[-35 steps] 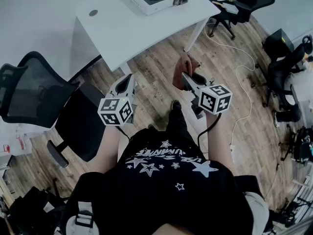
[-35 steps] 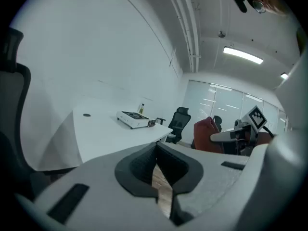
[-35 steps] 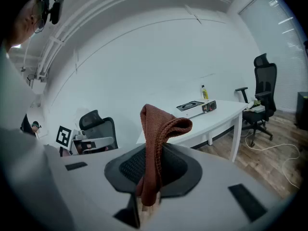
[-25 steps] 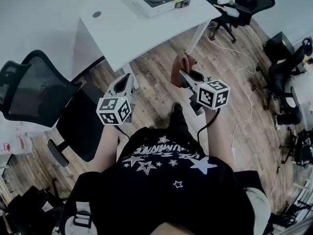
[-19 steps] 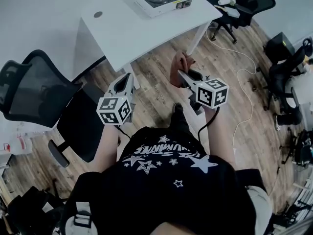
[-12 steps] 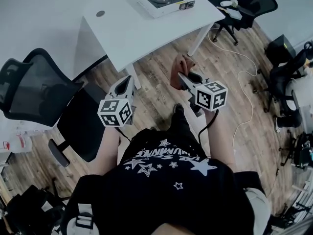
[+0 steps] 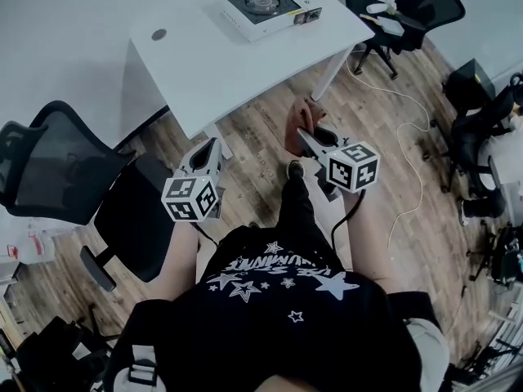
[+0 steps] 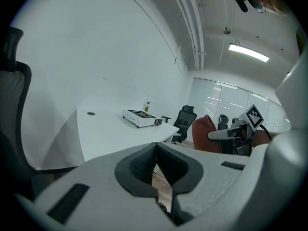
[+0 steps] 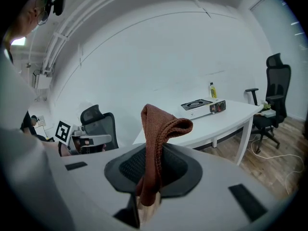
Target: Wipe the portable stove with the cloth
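Rust-brown knitted cloth (image 9: 156, 143): pinched between the pressed jaws of the right gripper (image 9: 147, 189), standing up from them with its top folded over; held in the air over the wooden plank floor (image 7: 261, 141), well short of the desk.
Left gripper (image 8: 156, 179): jaws pressed together, nothing between them; held beside the right one, apart from it.
White portable stove with black burner top (image 7: 265, 5): on the white desk (image 7: 212, 64), near its far right corner; long axis runs along the far edge, control panel at the right end.
Writing: square black-and-white markers on both gripper cubes; print on the stove's panel too small to read.
Room: bare desk surface left of the stove; black mesh office chair (image 7: 49, 170) on the left, white cable (image 7: 409, 137) on the floor at the right.
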The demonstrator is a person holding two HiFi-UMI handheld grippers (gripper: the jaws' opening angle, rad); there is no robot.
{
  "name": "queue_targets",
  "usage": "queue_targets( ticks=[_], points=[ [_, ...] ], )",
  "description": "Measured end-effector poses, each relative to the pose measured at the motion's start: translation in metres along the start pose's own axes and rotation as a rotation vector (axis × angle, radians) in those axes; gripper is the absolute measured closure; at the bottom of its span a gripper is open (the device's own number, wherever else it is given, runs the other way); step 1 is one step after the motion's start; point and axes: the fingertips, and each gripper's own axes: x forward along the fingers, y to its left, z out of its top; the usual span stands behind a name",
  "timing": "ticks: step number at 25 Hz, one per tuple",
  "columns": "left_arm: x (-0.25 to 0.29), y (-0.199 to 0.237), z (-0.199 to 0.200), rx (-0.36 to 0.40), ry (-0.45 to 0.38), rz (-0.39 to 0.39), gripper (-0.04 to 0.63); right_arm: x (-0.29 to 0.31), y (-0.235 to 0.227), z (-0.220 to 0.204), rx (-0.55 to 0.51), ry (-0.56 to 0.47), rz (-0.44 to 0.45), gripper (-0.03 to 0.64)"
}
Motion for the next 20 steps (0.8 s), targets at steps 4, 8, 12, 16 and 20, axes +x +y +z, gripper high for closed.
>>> queue_targets(
  ticks=[4,8,12,16,20],
  points=[
    [0.038,0.002,0.013,-0.005,0.001,0.029,0.586,0.016,-0.036,0.011,0.031,0.0,0.03,0.551],
    [0.085,0.003,0.033,-0.001,0.003,0.06,0.586,0.035,-0.085,0.038,0.043,-0.003,0.051,0.551],
    [0.134,0.0,0.055,-0.011,-0.002,0.091,0.586,0.053,-0.135,0.072,0.041,-0.006,0.075,0.551],
    [0.176,-0.006,0.072,-0.002,0.004,0.111,0.586,0.07,-0.175,0.099,0.034,0.008,0.11,0.551],
    [0.21,-0.013,0.084,-0.01,0.007,0.14,0.586,0.08,-0.21,0.12,0.013,0.025,0.142,0.551]
  ],
)
